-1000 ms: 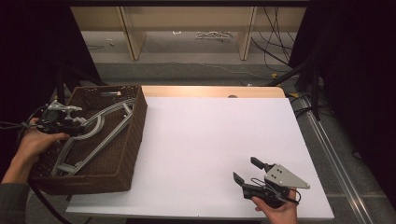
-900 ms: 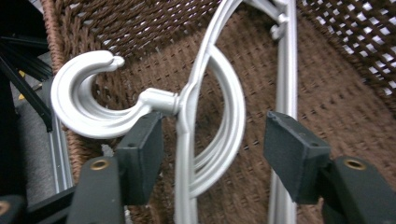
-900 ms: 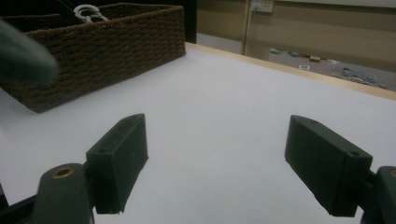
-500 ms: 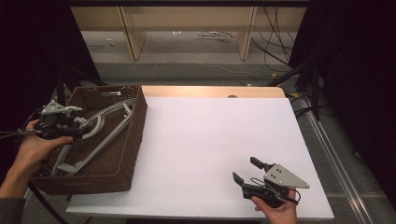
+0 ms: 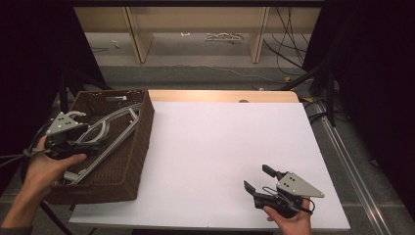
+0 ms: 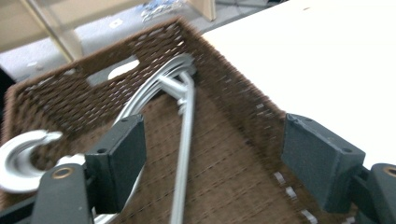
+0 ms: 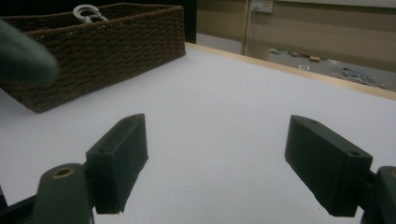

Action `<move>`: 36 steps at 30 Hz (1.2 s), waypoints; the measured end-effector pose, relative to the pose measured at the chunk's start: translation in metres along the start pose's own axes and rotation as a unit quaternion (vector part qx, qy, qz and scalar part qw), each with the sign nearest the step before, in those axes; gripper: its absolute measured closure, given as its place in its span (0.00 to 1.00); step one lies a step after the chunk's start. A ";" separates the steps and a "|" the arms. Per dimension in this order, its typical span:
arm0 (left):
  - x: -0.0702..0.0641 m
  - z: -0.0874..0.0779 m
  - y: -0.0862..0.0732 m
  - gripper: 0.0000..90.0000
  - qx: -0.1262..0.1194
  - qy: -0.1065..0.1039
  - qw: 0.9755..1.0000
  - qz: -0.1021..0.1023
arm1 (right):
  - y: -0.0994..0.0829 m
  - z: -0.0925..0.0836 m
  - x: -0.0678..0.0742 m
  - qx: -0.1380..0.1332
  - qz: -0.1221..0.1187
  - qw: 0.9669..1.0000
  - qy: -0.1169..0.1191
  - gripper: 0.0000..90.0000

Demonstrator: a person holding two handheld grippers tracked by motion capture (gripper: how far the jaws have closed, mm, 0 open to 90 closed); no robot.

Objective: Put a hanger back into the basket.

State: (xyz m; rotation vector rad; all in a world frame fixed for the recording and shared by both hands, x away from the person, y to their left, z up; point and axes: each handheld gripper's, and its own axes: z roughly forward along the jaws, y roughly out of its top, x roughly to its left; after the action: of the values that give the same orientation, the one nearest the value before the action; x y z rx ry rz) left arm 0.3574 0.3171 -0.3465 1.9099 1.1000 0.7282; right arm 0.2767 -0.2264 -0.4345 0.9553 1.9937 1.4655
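The table [image 5: 215, 156] carries a white top that spans most of the high view, with a bare wooden strip along its far edge.

The basket [image 5: 129, 161], brown wicker and rectangular, stands on the left end of the table. Its right wall faces the white top. A cut-out handle slot sits in its far wall.

The hangers [image 5: 110, 134], grey plastic, lie inside the basket, stacked and running from the near left to the far right corner. In the left gripper view their bars [image 6: 184, 140] rest on the basket floor, and one hook [image 6: 21, 156] curls at the left. In the right gripper view the hooks [image 7: 86, 13] rise just above the basket rim at the far left.

The left gripper [image 5: 98, 142] hovers over the left part of the basket, above the hangers, held in the person's left hand [image 5: 46, 169]. Its jaws have just been opening and now stand wide. In the left gripper view the hanger bars show in the gap between the pads, lower down and apart from them; nothing is gripped.

The right gripper [image 5: 257, 178] rests low over the near right part of the table, well apart from the basket, in the right hand [image 5: 288, 223]. Its jaws stand wide, with bare white table top between them.
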 end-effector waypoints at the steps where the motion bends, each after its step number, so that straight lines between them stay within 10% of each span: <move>1: -0.004 0.000 0.000 0.25 -0.002 -0.003 1.000 0.003 | 0.000 0.000 0.000 0.000 0.001 1.000 0.000 0.25; 19: -0.084 0.017 0.000 0.23 -0.079 -0.086 0.993 0.010 | 0.000 -0.001 0.000 -0.001 0.001 1.000 0.001 0.25; 36: -0.118 0.031 -0.009 0.20 -0.105 -0.119 0.987 -0.003 | 0.000 0.000 0.001 -0.004 -0.001 1.000 0.000 0.25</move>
State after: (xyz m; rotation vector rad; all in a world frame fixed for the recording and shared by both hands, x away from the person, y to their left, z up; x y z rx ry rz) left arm 0.3236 0.2042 -0.3800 1.7600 0.8456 0.5705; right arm 0.2757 -0.2256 -0.4343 0.9494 1.9861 1.4720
